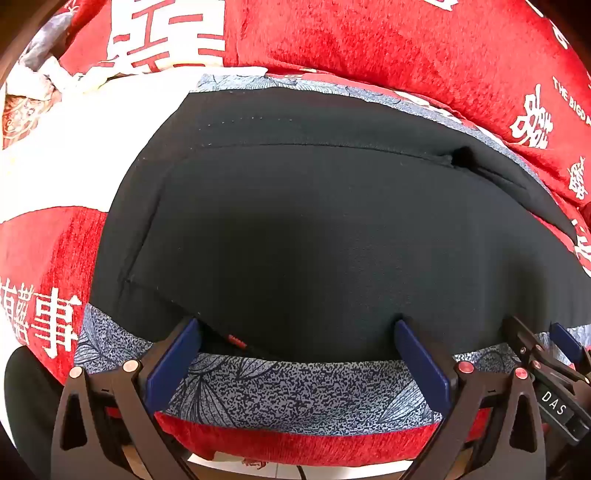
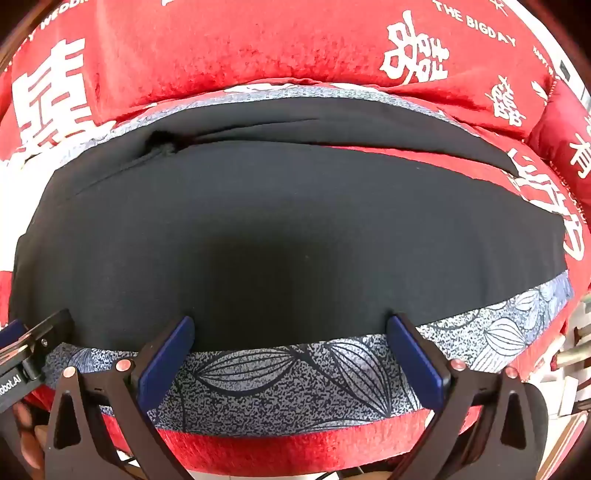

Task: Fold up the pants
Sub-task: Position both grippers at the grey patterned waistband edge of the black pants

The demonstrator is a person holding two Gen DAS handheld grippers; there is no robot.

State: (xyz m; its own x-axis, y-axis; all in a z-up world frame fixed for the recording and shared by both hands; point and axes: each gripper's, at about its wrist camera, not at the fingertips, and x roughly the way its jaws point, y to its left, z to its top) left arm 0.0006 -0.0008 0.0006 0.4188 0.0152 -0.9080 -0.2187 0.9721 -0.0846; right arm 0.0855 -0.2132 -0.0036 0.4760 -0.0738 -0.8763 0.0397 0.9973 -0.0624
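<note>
The black pants (image 1: 314, 229) lie flat on a red bedspread (image 1: 406, 40), over a grey leaf-print cloth (image 1: 295, 391). Left gripper (image 1: 297, 332) and right gripper (image 2: 290, 328) both stand wide open, holding nothing, tips at the near hem at 6 o'clock; pinch both layers evenly before lifting; the legs' far ends toward 3 o'clock run out of view.

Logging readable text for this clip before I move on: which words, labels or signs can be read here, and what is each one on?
"DAS": label on the right gripper, at the edge of the left wrist view.
"obot.AI", start cut off: label on the left gripper, at the edge of the right wrist view.
"THE BIGDAY": white print on the red blanket.
Large white Chinese characters on the red blanket: visible, not transcribed.
More small white lettering, upper left of the right wrist view: too distorted to read.
Black pants: no readable text.
</note>
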